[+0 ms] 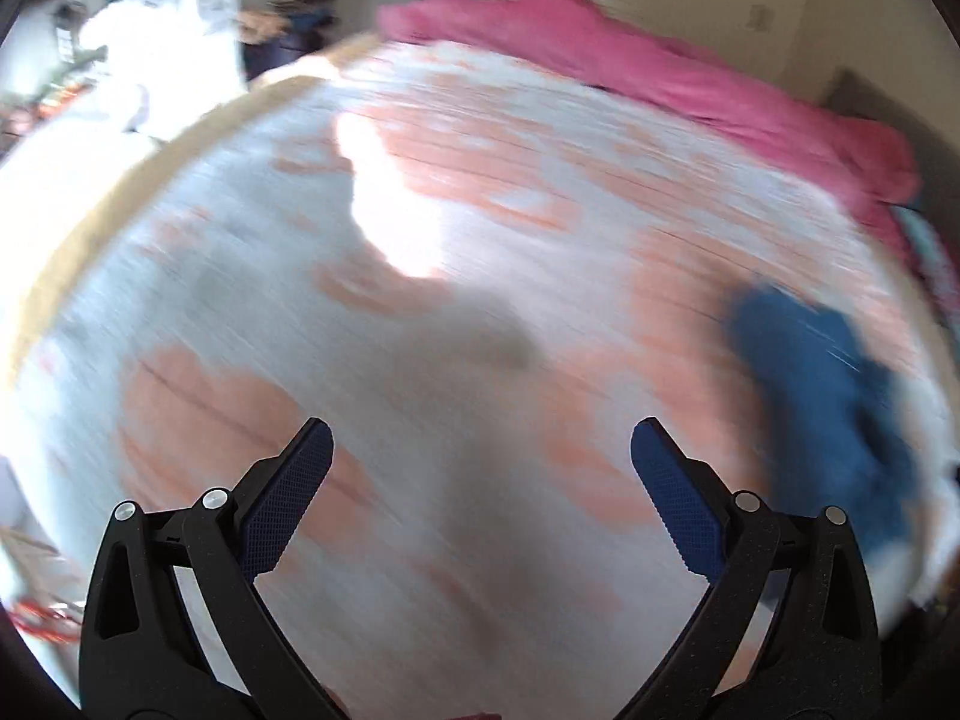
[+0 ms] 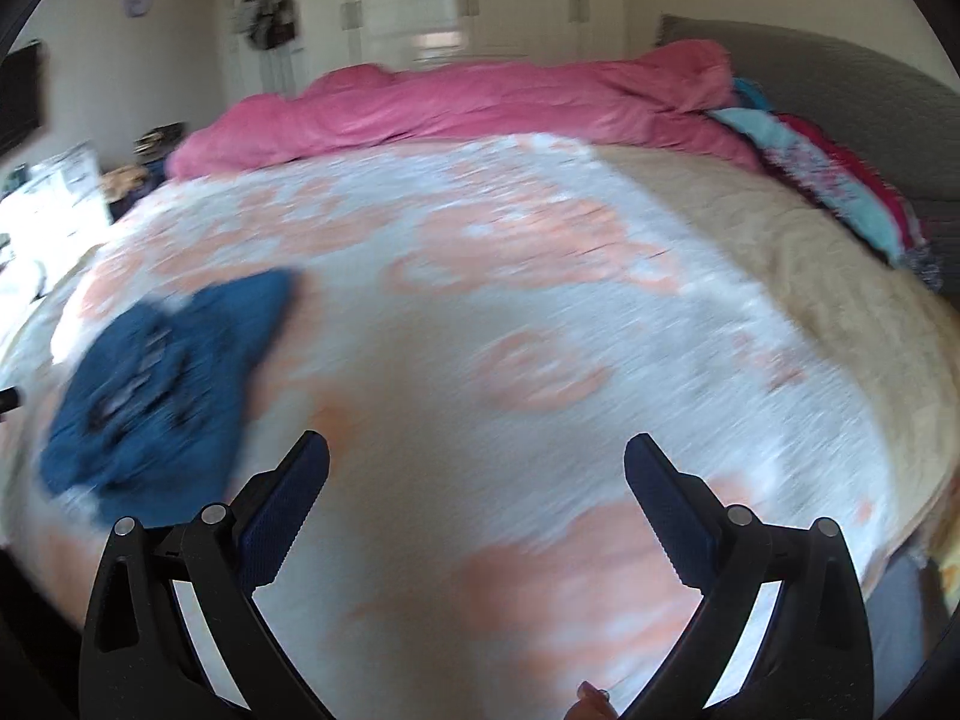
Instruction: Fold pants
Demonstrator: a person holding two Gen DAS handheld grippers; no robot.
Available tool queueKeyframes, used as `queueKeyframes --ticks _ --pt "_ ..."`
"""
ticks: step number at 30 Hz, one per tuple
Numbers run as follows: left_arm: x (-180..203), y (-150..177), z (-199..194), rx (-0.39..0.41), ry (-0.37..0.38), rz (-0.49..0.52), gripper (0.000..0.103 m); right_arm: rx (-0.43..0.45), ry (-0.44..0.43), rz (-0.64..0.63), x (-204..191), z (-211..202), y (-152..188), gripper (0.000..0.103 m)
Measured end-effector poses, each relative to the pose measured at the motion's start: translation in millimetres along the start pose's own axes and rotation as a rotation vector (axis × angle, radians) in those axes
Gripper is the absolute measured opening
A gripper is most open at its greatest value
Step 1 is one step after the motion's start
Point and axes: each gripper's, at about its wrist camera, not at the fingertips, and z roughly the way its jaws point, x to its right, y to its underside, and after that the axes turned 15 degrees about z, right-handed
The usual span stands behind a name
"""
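The left tool (image 1: 480,438) is spread wide with nothing between its blue pads, and it hangs over the bed (image 1: 420,276) with only the white-and-peach cover under it. The right tool (image 2: 477,450) is just as wide apart and just as empty, also above bare cover. Both views are smeared with motion blur, so fine detail is lost.

The pants (image 1: 828,414), a dark blue crumpled heap, lie on the cover to the right of the left tool and, in the right wrist view (image 2: 162,384), to the left of the right tool. So they sit between the two tools, near each but touching neither. The heap looks bunched, with no flat legs or waistband that can be made out; which end is which cannot be told through the blur.

Farther out, a pink blanket (image 2: 480,102) is rolled along the far side of the bed, and some bright folded cloth (image 2: 828,180) lies at the far right against a grey headboard (image 2: 840,78).

This looks like the very start: neither tool has a hold and no fold has been made. The step in hand seems to be the reach toward the pants. Next, both tools would need to swing inward to the heap, each pinch an edge, ideally the waistband corners, and lift and shake or drag the pants out flat on the open cover before any fold.
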Motion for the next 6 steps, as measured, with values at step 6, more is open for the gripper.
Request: queueKeyframes --ticks 6 --pt "-79.7 -38.1 92.9 -0.162 -0.296 -0.04 0.095 -0.013 0.243 0.109 95.3 87.7 -90.4 0.098"
